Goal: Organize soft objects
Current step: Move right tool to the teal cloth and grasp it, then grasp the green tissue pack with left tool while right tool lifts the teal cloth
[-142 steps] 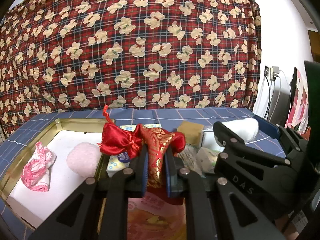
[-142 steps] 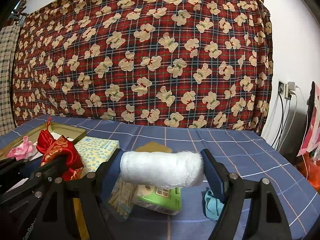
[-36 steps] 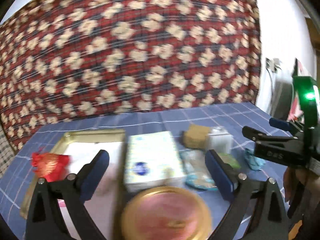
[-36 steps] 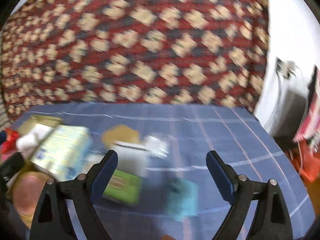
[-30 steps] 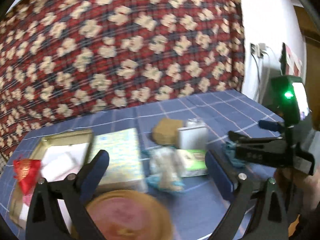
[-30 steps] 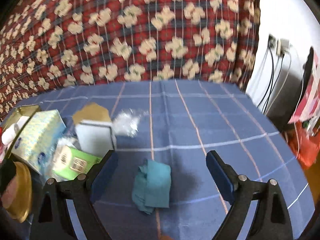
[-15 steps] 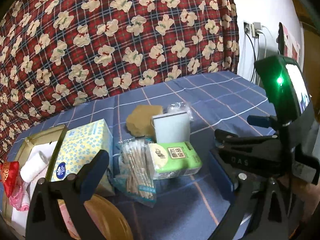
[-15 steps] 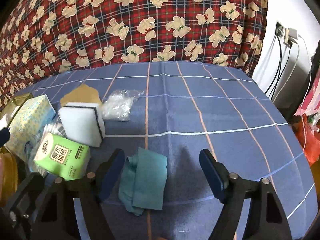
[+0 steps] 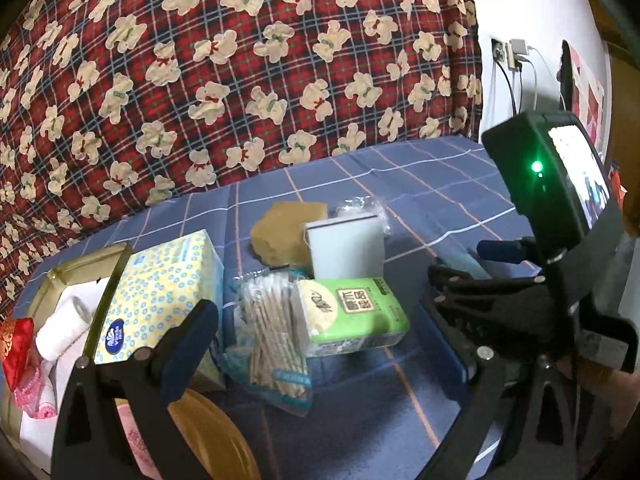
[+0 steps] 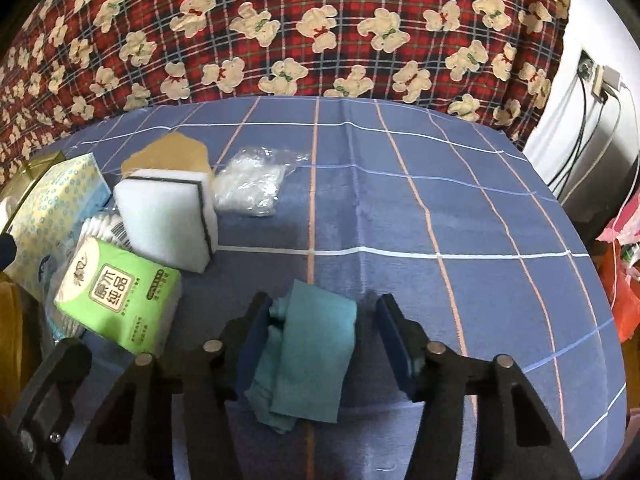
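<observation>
Jaws of the right gripper (image 10: 320, 336) are closing around the teal cloth (image 10: 310, 354) lying between them.

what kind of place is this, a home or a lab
Most likely a home room: a table under a blue checked cloth, a teddy-bear plaid blanket hung behind it, household tissue packs, and chargers in a wall socket.

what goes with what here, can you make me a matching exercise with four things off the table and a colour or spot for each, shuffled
Things:
1. folded cloth
2. tissue pack
3. white sponge
4. rolled towel

Descriptions:
A. in the gold tray
B. teal, between the fingers of the right hand-held gripper
C. leaning on a tan sponge
D. bright green wrapper

Pairs: 1-B, 2-D, 3-C, 4-A
</observation>
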`<state>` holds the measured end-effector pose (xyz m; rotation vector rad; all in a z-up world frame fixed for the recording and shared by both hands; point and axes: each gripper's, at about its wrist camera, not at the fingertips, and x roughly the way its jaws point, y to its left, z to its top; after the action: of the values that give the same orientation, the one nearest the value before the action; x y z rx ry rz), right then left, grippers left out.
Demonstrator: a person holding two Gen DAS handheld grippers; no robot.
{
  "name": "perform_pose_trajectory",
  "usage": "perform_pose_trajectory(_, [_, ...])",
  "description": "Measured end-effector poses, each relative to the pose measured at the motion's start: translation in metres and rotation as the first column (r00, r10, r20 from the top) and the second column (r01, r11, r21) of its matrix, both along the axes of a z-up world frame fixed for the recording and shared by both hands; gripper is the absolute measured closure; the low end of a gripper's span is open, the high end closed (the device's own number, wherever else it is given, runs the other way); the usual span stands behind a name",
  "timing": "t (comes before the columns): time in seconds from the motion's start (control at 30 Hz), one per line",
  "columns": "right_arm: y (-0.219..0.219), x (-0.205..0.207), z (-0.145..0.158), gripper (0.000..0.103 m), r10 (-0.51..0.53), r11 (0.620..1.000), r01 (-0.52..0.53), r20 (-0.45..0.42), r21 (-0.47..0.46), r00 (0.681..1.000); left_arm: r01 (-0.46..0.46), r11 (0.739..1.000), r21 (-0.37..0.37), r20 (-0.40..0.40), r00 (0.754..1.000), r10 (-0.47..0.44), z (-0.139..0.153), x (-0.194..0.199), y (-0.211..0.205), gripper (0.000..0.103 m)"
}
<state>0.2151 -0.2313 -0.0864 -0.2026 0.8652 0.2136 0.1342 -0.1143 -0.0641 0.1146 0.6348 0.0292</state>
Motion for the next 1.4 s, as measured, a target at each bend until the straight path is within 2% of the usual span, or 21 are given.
perform_pose_trajectory(0.07, [0.001, 0.000, 0.000, 0.057, 0.011, 1.000, -0.011, 0.000, 0.005, 1.000, 0.000, 1.000, -0.007, 0.003, 1.000, 0.000, 0.000, 0.000, 0.001, 0.005])
perform_pose_trajectory(0.1, [0.001, -0.001, 0.000, 0.064, 0.017, 1.000, -0.017, 0.000, 0.009, 1.000, 0.001, 1.000, -0.011, 0.005, 1.000, -0.001, 0.000, -0.001, 0.002, 0.005])
perform_pose_trajectory(0.2, [0.000, 0.000, 0.001, 0.071, 0.020, 1.000, -0.020, 0.000, 0.015, 1.000, -0.004, 1.000, -0.008, 0.008, 1.000, 0.004, 0.001, -0.001, 0.002, 0.005])
perform_pose_trajectory(0.23, [0.000, -0.001, 0.001, 0.084, 0.018, 1.000, -0.018, 0.002, 0.016, 1.000, -0.005, 1.000, -0.007, 0.010, 1.000, 0.006, 0.001, -0.001, 0.002, 0.005])
perform_pose_trajectory(0.27, [-0.002, -0.001, 0.002, 0.085, 0.010, 1.000, -0.011, 0.005, 0.019, 1.000, -0.007, 1.000, -0.006, 0.012, 1.000, 0.008, 0.002, -0.001, 0.002, 0.005])
perform_pose_trajectory(0.47, [-0.016, -0.004, 0.009, 0.085, -0.048, 0.996, 0.045, 0.039, 0.075, 0.998, -0.002, 1.000, 0.018, -0.001, 1.000, 0.002, -0.002, 0.003, -0.004, 0.005])
perform_pose_trajectory(0.63, [-0.018, -0.006, 0.012, 0.086, -0.062, 0.995, 0.057, 0.062, 0.079, 0.996, 0.025, 0.999, 0.046, -0.011, 1.000, -0.024, -0.006, 0.007, -0.014, 0.005])
perform_pose_trajectory(0.8, [-0.021, -0.007, 0.015, 0.086, -0.073, 0.993, 0.066, 0.076, 0.093, 0.994, 0.045, 0.997, 0.063, -0.072, 0.997, -0.041, -0.014, 0.022, -0.024, 0.005])
perform_pose_trajectory(0.9, [-0.016, -0.011, 0.019, 0.086, -0.064, 0.996, 0.056, 0.106, 0.074, 0.992, 0.046, 0.996, 0.082, -0.082, 0.996, -0.039, -0.016, 0.027, -0.028, 0.005])
perform_pose_trajectory(0.97, [-0.015, -0.014, 0.021, 0.086, -0.063, 0.996, 0.055, 0.122, 0.068, 0.991, 0.040, 0.996, 0.079, -0.109, 0.994, -0.032, -0.019, 0.033, -0.027, 0.011])
perform_pose_trajectory(1.03, [-0.015, -0.015, 0.022, 0.086, -0.059, 0.996, 0.051, 0.134, 0.067, 0.989, 0.053, 0.997, 0.055, -0.146, 0.988, -0.045, -0.023, 0.039, -0.025, 0.026])
perform_pose_trajectory(1.1, [-0.015, -0.015, 0.023, 0.086, -0.058, 0.997, 0.049, 0.139, 0.065, 0.989, 0.055, 0.998, 0.036, -0.173, 0.984, -0.048, -0.027, 0.042, -0.023, 0.028])
perform_pose_trajectory(1.2, [-0.013, -0.015, 0.024, 0.086, -0.052, 0.997, 0.044, 0.143, 0.060, 0.988, 0.064, 0.997, 0.030, -0.173, 0.983, -0.058, -0.027, 0.041, -0.024, 0.030])
perform_pose_trajectory(1.4, [-0.012, -0.021, 0.027, 0.086, -0.046, 0.998, 0.037, 0.173, 0.055, 0.984, 0.069, 0.996, 0.050, -0.135, 0.989, -0.062, -0.023, 0.034, -0.028, 0.031])
